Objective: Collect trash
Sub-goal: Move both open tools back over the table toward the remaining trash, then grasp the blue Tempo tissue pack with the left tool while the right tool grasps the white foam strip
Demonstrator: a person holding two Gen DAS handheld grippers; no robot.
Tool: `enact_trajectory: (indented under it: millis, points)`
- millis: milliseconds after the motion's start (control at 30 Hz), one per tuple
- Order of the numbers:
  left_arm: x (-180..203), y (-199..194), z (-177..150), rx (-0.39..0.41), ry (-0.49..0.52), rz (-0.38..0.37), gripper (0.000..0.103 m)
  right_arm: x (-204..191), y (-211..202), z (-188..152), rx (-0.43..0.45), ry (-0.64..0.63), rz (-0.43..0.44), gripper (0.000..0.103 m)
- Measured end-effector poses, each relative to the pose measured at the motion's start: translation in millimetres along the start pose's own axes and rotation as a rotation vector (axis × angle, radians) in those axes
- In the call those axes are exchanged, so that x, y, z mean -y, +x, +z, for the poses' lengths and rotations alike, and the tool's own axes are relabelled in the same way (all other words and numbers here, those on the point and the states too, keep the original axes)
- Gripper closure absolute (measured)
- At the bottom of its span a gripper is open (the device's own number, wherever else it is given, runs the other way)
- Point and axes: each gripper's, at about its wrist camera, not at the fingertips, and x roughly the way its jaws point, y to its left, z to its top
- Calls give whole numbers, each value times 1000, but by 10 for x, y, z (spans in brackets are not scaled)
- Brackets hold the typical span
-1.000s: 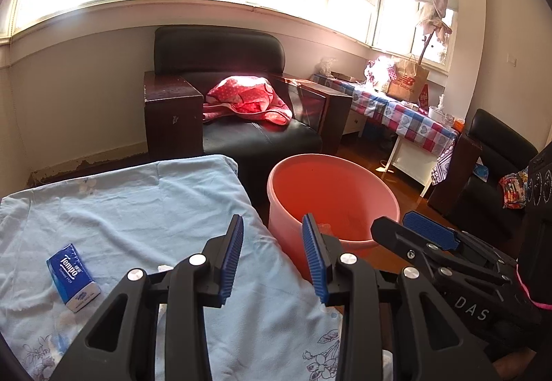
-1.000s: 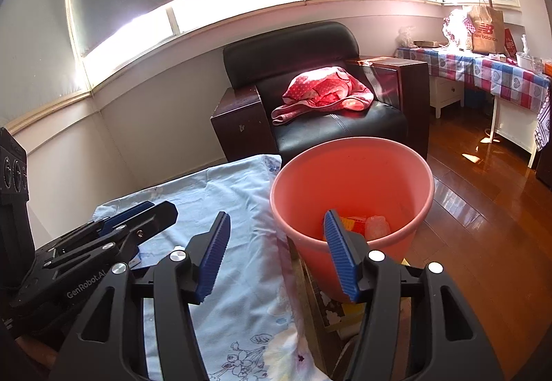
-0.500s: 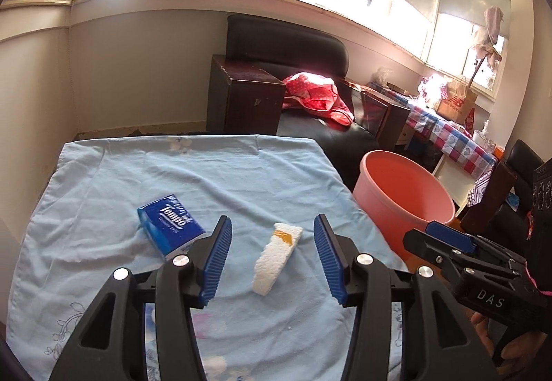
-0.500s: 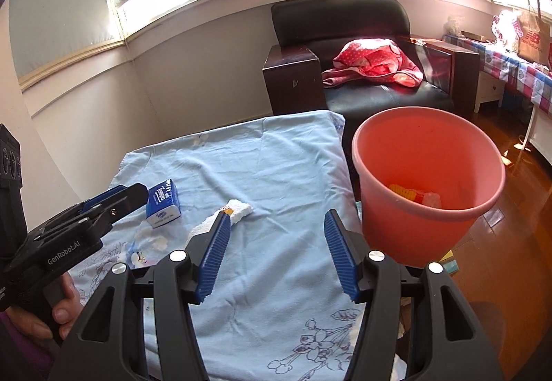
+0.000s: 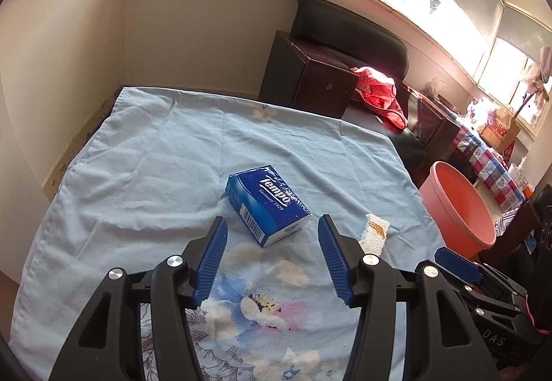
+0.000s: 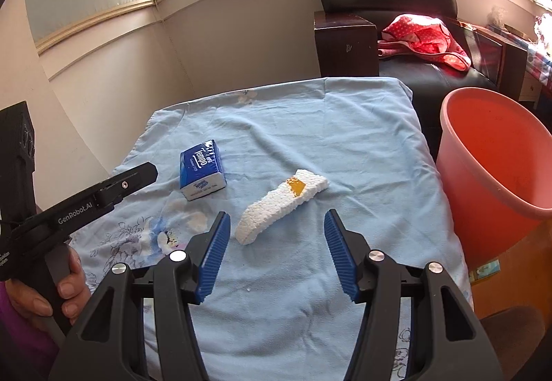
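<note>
A blue Tempo tissue pack (image 5: 267, 204) (image 6: 201, 169) lies on the light blue cloth (image 5: 172, 153) (image 6: 310, 126) of a table. To its right rests a white foam piece (image 6: 281, 203) (image 5: 374, 234) with a yellow patch. My left gripper (image 5: 272, 236) hovers just short of the pack, its jaws opening, nothing between them. My right gripper (image 6: 276, 229) hangs open just short of the foam piece, empty. A pink bucket (image 6: 493, 167) (image 5: 455, 207) stands off the table's right side.
A black armchair (image 6: 396, 22) with a red garment (image 6: 424, 38) sits behind the table, under the windows. A checked-cloth table (image 5: 490, 157) with bags stands far right. A hand (image 6: 51, 291) holds the left gripper's handle. Walls close the left side.
Both grippers swung left from over the bucket to above the table. The tissue pack and the foam piece now lie just ahead of the fingers. The left jaws have widened.
</note>
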Motion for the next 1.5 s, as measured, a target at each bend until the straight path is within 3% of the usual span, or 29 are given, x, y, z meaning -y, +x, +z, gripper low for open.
enact_trajectory:
  millis: [400,700,933,1033,1133,1333,1500]
  points:
    - [-29,715,286,-158,-210,67,44,19,130,13,-20,2,15,46]
    - [188,1034,376,-186,-170,203,39,109,242,19,-35,31,35,46]
    - [162,1015,286,-199,-84,215,40,125,332,40,-66,91,76,46]
    - [149,933,238,-187,-27,182,49,79,402,49,-94,109,97,46]
    - [128,821,183,-171,2,166,50,30,462,61,-110,122,91,46]
    - [13,585,113,-133,5,141,50,-64,630,103,-143,160,20,46]
    - [-105,473,76,-132,-21,127,50,-175,795,126,-160,131,-94,45]
